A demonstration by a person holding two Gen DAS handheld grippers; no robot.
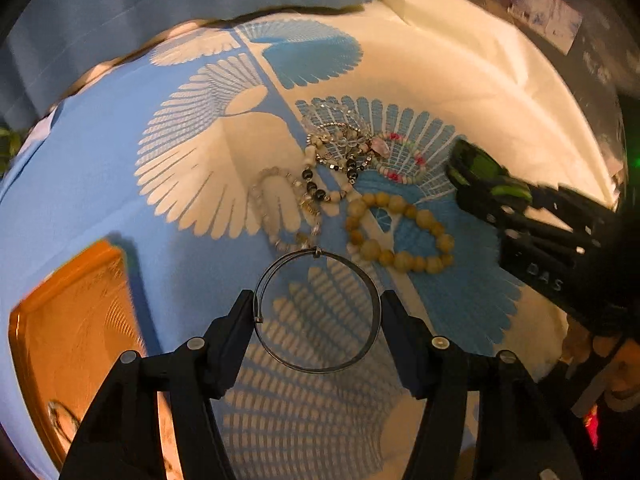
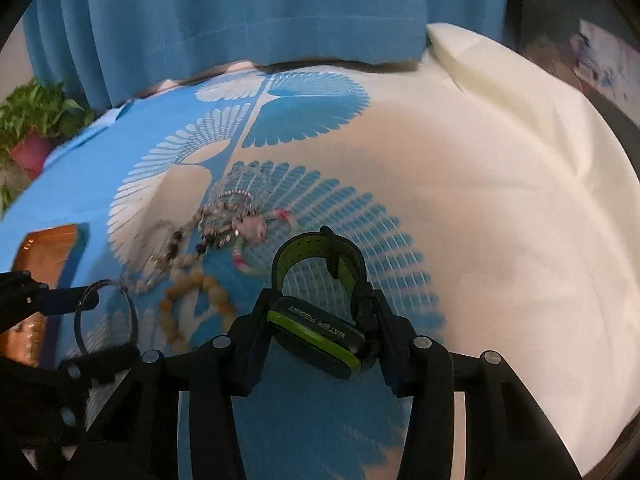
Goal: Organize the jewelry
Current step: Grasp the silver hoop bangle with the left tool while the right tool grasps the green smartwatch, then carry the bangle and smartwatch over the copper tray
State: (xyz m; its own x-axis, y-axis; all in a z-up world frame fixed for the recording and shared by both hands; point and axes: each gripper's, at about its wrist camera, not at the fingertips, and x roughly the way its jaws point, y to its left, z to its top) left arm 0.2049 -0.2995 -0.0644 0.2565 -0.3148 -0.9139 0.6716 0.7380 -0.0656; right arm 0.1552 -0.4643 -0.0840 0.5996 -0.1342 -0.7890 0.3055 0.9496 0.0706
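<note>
Left wrist view shows the left gripper [image 1: 318,312] half-closed across a thin wire bangle [image 1: 318,312] spanning its jaws, so carry it level to the copper tray [image 1: 60,320] left of them, while the right gripper [image 2: 316,320] clamps a green-black watch [image 2: 316,324].

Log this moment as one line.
left gripper: jaws shut on wire bangle | right gripper: jaws shut on green-black watch | beaded bracelets: on cloth | tray: left
</note>
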